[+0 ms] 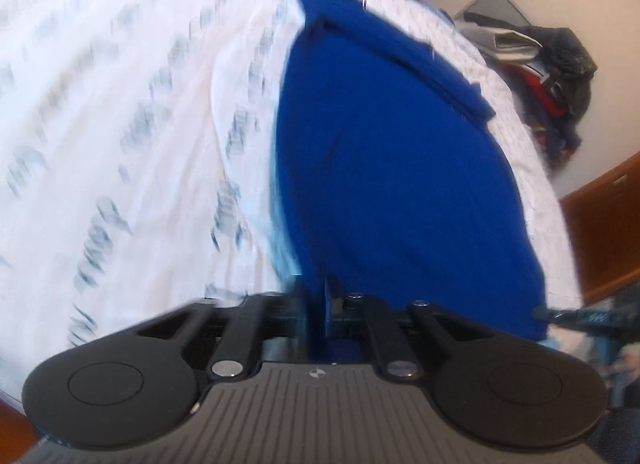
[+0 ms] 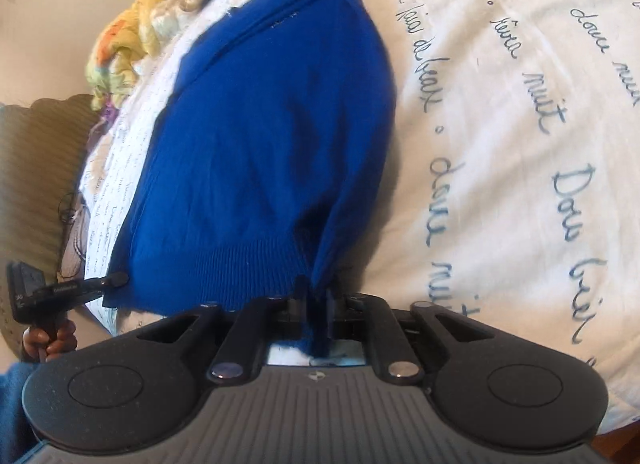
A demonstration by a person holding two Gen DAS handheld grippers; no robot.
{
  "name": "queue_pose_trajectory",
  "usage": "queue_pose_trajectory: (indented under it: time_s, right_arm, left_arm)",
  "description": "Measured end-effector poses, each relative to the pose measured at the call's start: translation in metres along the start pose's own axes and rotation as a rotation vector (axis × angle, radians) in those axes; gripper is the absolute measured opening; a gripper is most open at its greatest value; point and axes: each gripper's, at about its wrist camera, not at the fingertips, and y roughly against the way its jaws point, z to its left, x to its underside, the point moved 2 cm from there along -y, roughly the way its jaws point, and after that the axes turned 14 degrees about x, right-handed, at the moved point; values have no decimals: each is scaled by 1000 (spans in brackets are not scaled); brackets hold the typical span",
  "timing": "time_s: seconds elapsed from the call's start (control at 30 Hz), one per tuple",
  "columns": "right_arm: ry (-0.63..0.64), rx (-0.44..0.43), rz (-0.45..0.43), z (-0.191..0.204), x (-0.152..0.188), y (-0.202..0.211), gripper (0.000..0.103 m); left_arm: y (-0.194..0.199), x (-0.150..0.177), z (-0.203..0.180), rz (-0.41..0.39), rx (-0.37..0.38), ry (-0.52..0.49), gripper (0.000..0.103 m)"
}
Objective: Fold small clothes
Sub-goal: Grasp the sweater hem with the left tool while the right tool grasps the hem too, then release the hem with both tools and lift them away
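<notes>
My left gripper [image 1: 316, 304] is clamped on the near hem of the blue knit sweater [image 1: 400, 168], and my right gripper [image 2: 316, 304] pinches the ribbed hem [image 2: 224, 276] at its other corner. The sweater runs from 6 toward 12 o'clock over the white bedsheet [image 2: 520, 104] printed with handwriting. In the left view a heap of dark clothes [image 1: 560, 72] sits at 2 o'clock; in the right view yellow bedding [image 2: 128, 36] lies at 10. Nothing rests on the sweater.
</notes>
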Motion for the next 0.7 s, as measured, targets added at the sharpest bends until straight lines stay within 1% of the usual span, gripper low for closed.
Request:
queue_pose_trajectory:
  time_s: [0.03, 0.07, 0.1, 0.13, 0.17, 0.2, 0.23, 0.27, 0.3, 0.33, 0.4, 0.43, 0.47, 0.5, 0.53, 0.57, 0.6, 0.63, 0.67, 0.7]
  right_arm:
    - [-3, 29, -63, 3, -11, 5, 37]
    - [13, 63, -141, 8, -23, 9, 57]
    - [37, 95, -213, 16, -36, 12, 69]
    - [68, 126, -300, 33, -53, 8, 82]
    - [95, 130, -360, 44, -68, 2, 83]
    - [121, 94, -411, 59, -85, -9, 83]
    - [118, 44, -437, 70, -103, -25, 82]
    - [101, 5, -436, 82, -120, -43, 82]
    - [93, -19, -420, 92, -135, -63, 81]
    - [91, -12, -405, 103, -150, -84, 81]
    - [73, 56, -401, 122, -169, -114, 81]
    - [88, 97, -395, 128, -177, -129, 81]
    - [87, 151, -369, 133, -179, -143, 81]
    - [100, 193, -391, 135, -177, -152, 81]
    - [146, 240, -439, 142, -172, -156, 84]
    - [195, 292, -451, 148, -164, -159, 84]
    - [240, 328, -465, 152, -154, -161, 84]
    - [292, 369, -485, 156, -141, -162, 84]
    - [339, 407, -505, 156, -127, -161, 87]
    - [338, 423, -508, 154, -115, -159, 94]
  left_arm:
    - [6, -7, -9, -29, -41, -76, 38]
    - [9, -17, -19, -68, -66, -153, 63]
    - [8, -27, -30, -119, -83, -224, 75]
    - [1, -40, -42, -172, -102, -287, 92]
    - [-12, -53, -54, -215, -111, -337, 92]
    - [-28, -65, -63, -241, -100, -371, 90]
    - [-50, -80, -69, -261, -87, -379, 85]
    - [-73, -93, -73, -264, -86, -362, 73]
    - [-101, -107, -77, -253, -96, -348, 67]
    - [-128, -119, -81, -249, -119, -338, 57]
    - [-170, -133, -85, -235, -164, -341, 59]
    - [-190, -138, -83, -207, -211, -331, 59]
    - [-199, -138, -80, -201, -248, -338, 63]
    - [-204, -133, -82, -228, -278, -393, 71]
    - [-210, -128, -80, -222, -310, -447, 88]
    - [-208, -123, -78, -232, -327, -458, 100]
    - [-205, -124, -72, -214, -303, -416, 103]
    - [-201, -123, -69, -223, -281, -403, 103]
    - [-200, -122, -68, -218, -271, -408, 103]
    - [-200, -121, -68, -210, -271, -424, 103]
